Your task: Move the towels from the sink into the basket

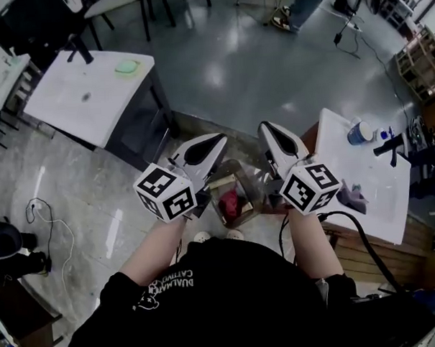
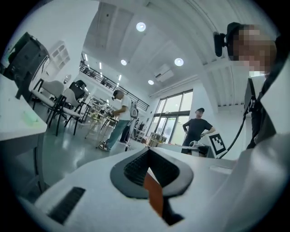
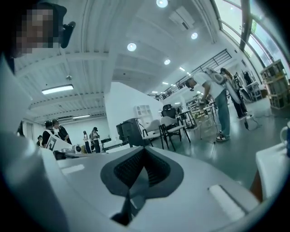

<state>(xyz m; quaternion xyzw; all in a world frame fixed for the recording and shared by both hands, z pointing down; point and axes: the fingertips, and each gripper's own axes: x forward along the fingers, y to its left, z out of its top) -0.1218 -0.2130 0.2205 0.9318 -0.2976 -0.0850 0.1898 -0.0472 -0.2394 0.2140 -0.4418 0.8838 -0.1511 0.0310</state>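
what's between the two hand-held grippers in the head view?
A clear basket with a red towel in it shows in the gap between the left hand-held gripper and the right hand-held gripper, lower down. Only the head view shows it.

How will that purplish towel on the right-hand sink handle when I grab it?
The towel lies crumpled in folds, so it is probably floppy and would drape from the jaws. It looks thin, so it is likely light and unlikely to roll or break.

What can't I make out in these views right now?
Basket, head view: sides covered by left tongs and right tongs; red item inside too small to identify.
Sink, head view: purple towel too small to tell whether one or several.
Gripper views: aimed across room, basket out of frame.
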